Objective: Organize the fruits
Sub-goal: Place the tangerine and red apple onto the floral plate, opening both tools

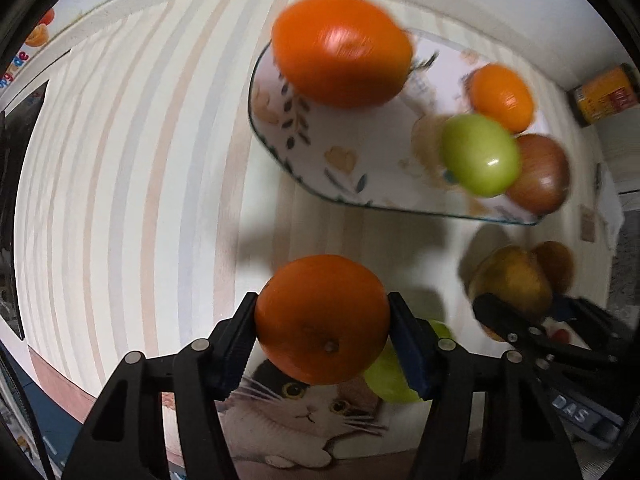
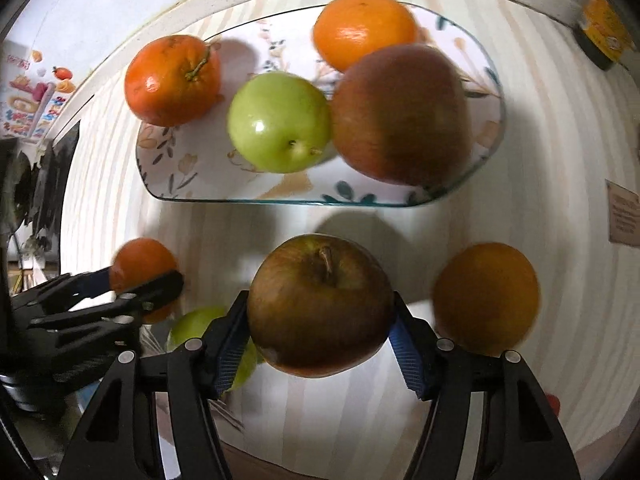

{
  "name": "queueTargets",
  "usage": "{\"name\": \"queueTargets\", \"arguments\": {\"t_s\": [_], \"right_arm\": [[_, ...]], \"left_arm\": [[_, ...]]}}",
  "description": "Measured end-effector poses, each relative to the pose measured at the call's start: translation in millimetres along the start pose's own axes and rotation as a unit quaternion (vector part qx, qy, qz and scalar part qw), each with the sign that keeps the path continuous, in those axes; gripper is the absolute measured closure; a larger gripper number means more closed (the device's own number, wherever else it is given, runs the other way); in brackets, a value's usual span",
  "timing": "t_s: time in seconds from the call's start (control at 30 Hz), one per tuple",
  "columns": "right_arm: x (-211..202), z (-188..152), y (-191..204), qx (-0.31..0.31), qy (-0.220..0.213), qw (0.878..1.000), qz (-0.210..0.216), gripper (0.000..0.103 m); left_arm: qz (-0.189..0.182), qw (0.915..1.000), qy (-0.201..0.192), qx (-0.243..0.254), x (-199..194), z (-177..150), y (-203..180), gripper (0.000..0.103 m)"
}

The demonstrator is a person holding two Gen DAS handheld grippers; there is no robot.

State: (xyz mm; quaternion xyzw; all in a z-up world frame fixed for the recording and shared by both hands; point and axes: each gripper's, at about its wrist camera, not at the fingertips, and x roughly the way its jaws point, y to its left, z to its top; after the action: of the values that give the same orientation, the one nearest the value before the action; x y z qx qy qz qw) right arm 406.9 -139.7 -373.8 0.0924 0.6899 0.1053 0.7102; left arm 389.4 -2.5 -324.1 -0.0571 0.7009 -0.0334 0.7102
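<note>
Now, what I see from my two wrist views:

Left tongs point(image 1: 322, 320): clenched on an orange point(image 1: 322, 319), both pads pressing its sides, pointing down at the desk point(image 1: 120, 160).
Right tongs point(image 2: 320, 306): grasping a brownish apple point(image 2: 320, 304), stem up, pads against its flanks.
Tongs together: my left tongs point(image 2: 144, 284) show at the left of the right view, my right tongs point(image 1: 520, 308) at the right of the left view; the two are near, not touching.
Tray point(image 2: 184, 168): a floral one with a teal rim lies on the striped desk beyond both tongs.
On the tray: a stemmed orange point(image 2: 172, 80) at its left end, a green apple point(image 2: 280, 122) in the middle touching a large red apple point(image 2: 400, 114), and another orange point(image 2: 364, 30) behind them.
Loose fruit: one orange point(image 2: 486, 298) sits on the desk just right of my apple; a second green apple point(image 2: 192, 326) lies between the two tongs, partly hidden.
Cat mat point(image 1: 308, 404): under my left tongs, at the desk's near edge.
Yellow tin point(image 1: 604, 94): far right, beyond the tray.
</note>
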Motion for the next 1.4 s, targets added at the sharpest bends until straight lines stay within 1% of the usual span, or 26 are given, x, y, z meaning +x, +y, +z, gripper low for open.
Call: {"name": "queueTargets", "arguments": {"t_s": [0.03,0.17,0.2,0.3,0.33,0.4,0.47,0.6,0.7,0.8,0.83,0.93,0.97,1.0,1.07,1.1,1.17,1.2,1.23,1.27,1.4], "right_arm": [[-3.7,-0.6,-1.0,0.005,-0.001,1.000,0.004,0.036],[-29.4,7.2,-3.1,0.026,-0.015,0.999,0.041,0.036],[-40.3,13.7,-3.1,0.033,-0.025,0.998,0.054,0.036],[-63.6,35.3,-1.8,0.039,-0.047,0.995,0.075,0.036],[-69.6,45.7,0.9,0.038,-0.054,0.995,0.079,0.036],[-77.7,68.6,5.3,0.036,-0.068,0.994,0.075,0.036],[-80.3,86.3,2.9,0.037,-0.070,0.994,0.075,0.036],[-69.6,120.7,9.6,0.036,-0.062,0.995,0.071,0.036],[-54.6,142.3,16.9,0.030,-0.043,0.996,0.070,0.036],[-44.6,147.8,15.9,0.026,-0.032,0.997,0.064,0.036],[-43.5,144.7,8.3,0.029,-0.031,0.997,0.065,0.035],[-36.4,147.4,11.4,0.029,-0.022,0.997,0.071,0.035],[-37.0,148.8,12.1,0.027,-0.020,0.997,0.071,0.028],[-39.0,150.5,13.7,0.022,-0.021,0.997,0.064,0.019],[-45.1,152.3,13.2,0.015,-0.026,0.998,0.060,0.017],[-48.6,152.5,13.2,0.013,-0.022,0.998,0.057,0.017],[-57.5,151.3,10.5,0.013,-0.023,0.998,0.057,0.016],[-61.3,150.3,9.3,0.013,-0.026,0.998,0.054,0.013],[-66.3,148.6,7.8,0.010,-0.029,0.998,0.047,0.011],[-69.7,147.0,7.2,0.008,-0.031,0.999,0.037,0.011],[-79.4,135.0,5.0,-0.015,-0.044,0.998,-0.036,0.010]], "left_arm": [[-0.006,1.0000,-0.007,0.001,-10.9,2.2,8.4,0.043],[-0.027,0.9988,-0.041,0.005,-50.0,10.4,3.4,0.043],[-0.031,0.9983,-0.049,0.004,-57.1,15.5,3.2,0.043],[-0.039,0.9967,-0.071,0.000,-75.1,37.4,3.3,0.043],[-0.038,0.9965,-0.074,-0.004,-74.5,49.9,3.1,0.043],[-0.039,0.9964,-0.075,-0.012,-72.1,63.3,2.4,0.043],[-0.037,0.9968,-0.068,-0.022,-64.3,77.0,8.6,0.043],[-0.033,0.9975,-0.049,-0.040,-48.4,91.8,15.7,0.042],[-0.032,0.9974,-0.037,-0.053,-36.0,94.0,20.8,0.042],[-0.033,0.9976,-0.023,-0.056,-27.8,94.8,21.1,0.042],[-0.033,0.9976,-0.023,-0.056,-26.6,95.3,19.5,0.042],[-0.027,0.9980,-0.022,-0.052,-22.0,93.6,18.0,0.042],[-0.024,0.9982,-0.018,-0.052,-18.9,93.4,17.6,0.042],[-0.023,0.9982,-0.015,-0.054,-16.4,93.6,18.1,0.042],[-0.024,0.9978,-0.014,-0.061,-12.8,93.6,20.4,0.041],[-0.026,0.9976,-0.017,-0.062,-12.1,94.4,20.4,0.040],[-0.029,0.9972,-0.027,-0.063,-16.6,94.4,20.7,0.027],[-0.032,0.9972,-0.031,-0.061,-18.6,94.5,20.8,0.016],[-0.033,0.9970,-0.036,-0.060,-21.1,94.3,20.4,0.015],[-0.029,0.9969,-0.041,-0.061,-24.9,93.4,20.6,0.015],[-0.015,0.9966,-0.059,-0.056,-32.9,88.2,23.1,0.013]]}}
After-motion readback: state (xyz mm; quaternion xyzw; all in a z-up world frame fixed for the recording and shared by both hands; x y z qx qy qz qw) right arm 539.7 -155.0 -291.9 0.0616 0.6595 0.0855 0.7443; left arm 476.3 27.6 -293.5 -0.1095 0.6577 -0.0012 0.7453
